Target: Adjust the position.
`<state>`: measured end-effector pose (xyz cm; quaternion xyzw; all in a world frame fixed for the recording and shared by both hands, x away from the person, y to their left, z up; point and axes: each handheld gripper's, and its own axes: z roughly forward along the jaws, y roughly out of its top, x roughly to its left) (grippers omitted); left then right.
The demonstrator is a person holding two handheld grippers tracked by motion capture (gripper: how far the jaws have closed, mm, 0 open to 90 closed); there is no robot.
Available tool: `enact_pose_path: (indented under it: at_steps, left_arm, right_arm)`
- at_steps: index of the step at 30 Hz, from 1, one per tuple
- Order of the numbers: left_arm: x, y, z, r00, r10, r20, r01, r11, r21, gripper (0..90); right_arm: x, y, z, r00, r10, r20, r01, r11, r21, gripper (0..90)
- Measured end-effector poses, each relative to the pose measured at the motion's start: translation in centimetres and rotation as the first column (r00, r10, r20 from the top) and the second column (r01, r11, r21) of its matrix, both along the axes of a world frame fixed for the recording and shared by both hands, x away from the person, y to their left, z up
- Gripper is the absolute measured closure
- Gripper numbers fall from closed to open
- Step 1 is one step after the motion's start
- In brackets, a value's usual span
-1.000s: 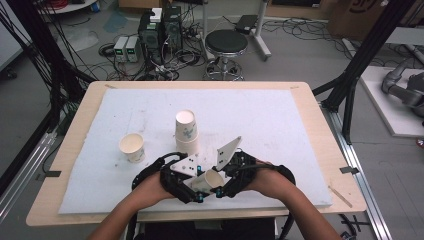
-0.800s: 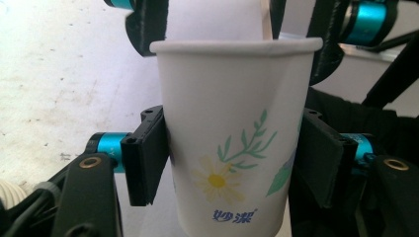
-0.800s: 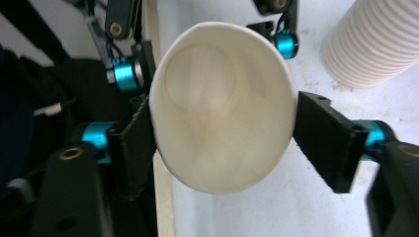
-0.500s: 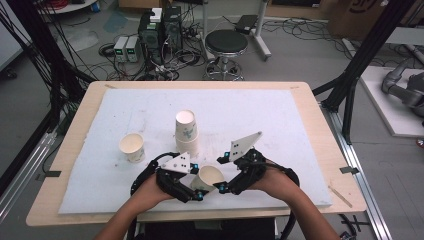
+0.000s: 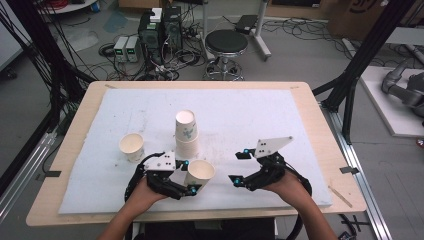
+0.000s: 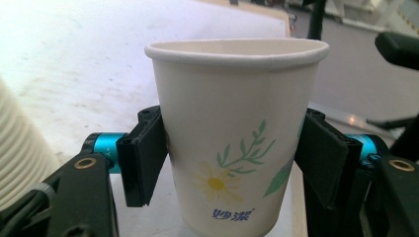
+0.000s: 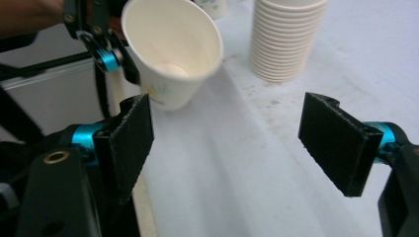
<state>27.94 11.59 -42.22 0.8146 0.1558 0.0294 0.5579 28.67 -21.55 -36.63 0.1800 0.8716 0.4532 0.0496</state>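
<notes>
The paper cup (image 6: 237,143) between my left gripper (image 5: 192,181) pads is thin, matt white paper with a rolled rim and a printed daisy in flat ink. My pads (image 6: 143,158) look like matt black rubbery foam, faintly rough, backed by glossy blue anodised metal. Just beyond the cup, the stack of cups (image 5: 186,132) is the same dull paper, ribbed by its rims. Beneath the cup, the white mat (image 5: 250,115) looks soft, matt, scuffed and speckled; round it the table (image 5: 320,107) edge is pale smooth wood.

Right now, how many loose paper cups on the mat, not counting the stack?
2. One cup stands alone at the mat's left; the other cup sits between the left tool's jaws, in front of the cup stack.
</notes>
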Motion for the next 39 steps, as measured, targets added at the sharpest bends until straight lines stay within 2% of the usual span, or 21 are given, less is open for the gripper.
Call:
enact_pose_path:
  at_steps: [3, 4, 7, 10, 14, 18, 20, 22, 26, 29, 33, 39]
  left_arm:
    - [0.0, 0.7, -0.1, 0.9996, 0.027, 0.006, -0.027, 0.9986, -0.045, 31.5]
    - [0.0, 1.0, 0.0, 0.999, 0.04, 0.018, -0.039, 0.9981, -0.048, 31.5]
    - [-0.1, 1.4, 0.1, 0.998, 0.058, 0.027, -0.056, 0.9953, -0.079, 31.3]
    - [-0.2, 1.8, 0.2, 0.9961, 0.078, 0.041, -0.074, 0.9924, -0.098, 31.2]
    - [-0.5, 2.1, 0.2, 0.9936, 0.099, 0.054, -0.091, 0.988, -0.124, 31.0]
    - [-0.9, 2.2, 0.2, 0.9883, 0.132, 0.076, -0.121, 0.983, -0.139, 30.7]
    - [-1.0, 2.3, 0.2, 0.9848, 0.151, 0.086, -0.137, 0.9797, -0.147, 30.6]
    - [-1.2, 2.5, 0.1, 0.981, 0.169, 0.096, -0.153, 0.9761, -0.154, 30.5]
    - [-1.3, 2.8, 0.1, 0.9737, 0.2, 0.109, -0.18, 0.9685, -0.173, 30.3]
    - [-1.3, 2.9, 0.2, 0.9711, 0.21, 0.114, -0.187, 0.9656, -0.18, 30.2]
    - [-1.2, 2.9, 0.1, 0.97, 0.212, 0.119, -0.189, 0.9653, -0.18, 30.1]
    - [-1.2, 2.7, 0.0, 0.9707, 0.208, 0.12, -0.185, 0.9655, -0.184, 30.1]
  right_arm:
    - [-0.5, -1.2, -0.8, 0.9975, -0.065, 0.029, 0.064, 0.998, 0.026, 22.0]
    - [-0.6, -1.6, -1.1, 0.9954, -0.087, 0.039, 0.086, 0.996, 0.034, 22.0]
    - [-0.9, -2.8, -2.1, 0.9872, -0.153, 0.046, 0.149, 0.986, 0.068, 22.0]
    - [-1.2, -4.2, -3.0, 0.9765, -0.211, 0.042, 0.207, 0.974, 0.093, 22.0]
    - [-1.5, -5.5, -4.0, 0.9629, -0.265, 0.048, 0.26, 0.961, 0.091, 22.0]
    - [-1.8, -6.6, -4.7, 0.9476, -0.314, 0.058, 0.308, 0.947, 0.097, 22.0]
    - [-2.0, -7.0, -4.8, 0.9379, -0.338, 0.079, 0.33, 0.939, 0.092, 22.0]
    - [-2.1, -7.3, -4.9, 0.9326, -0.353, 0.077, 0.345, 0.933, 0.099, 22.0]
    - [-2.1, -7.5, -4.9, 0.9266, -0.365, 0.09, 0.355, 0.928, 0.114, 22.0]
    - [-2.2, -7.6, -5.0, 0.9227, -0.374, 0.094, 0.362, 0.924, 0.125, 22.0]
    - [-2.3, -7.5, -5.0, 0.9183, -0.382, 0.102, 0.368, 0.92, 0.137, 22.1]
    - [-2.2, -7.8, -5.0, 0.9076, -0.407, 0.101, 0.389, 0.907, 0.16, 22.1]
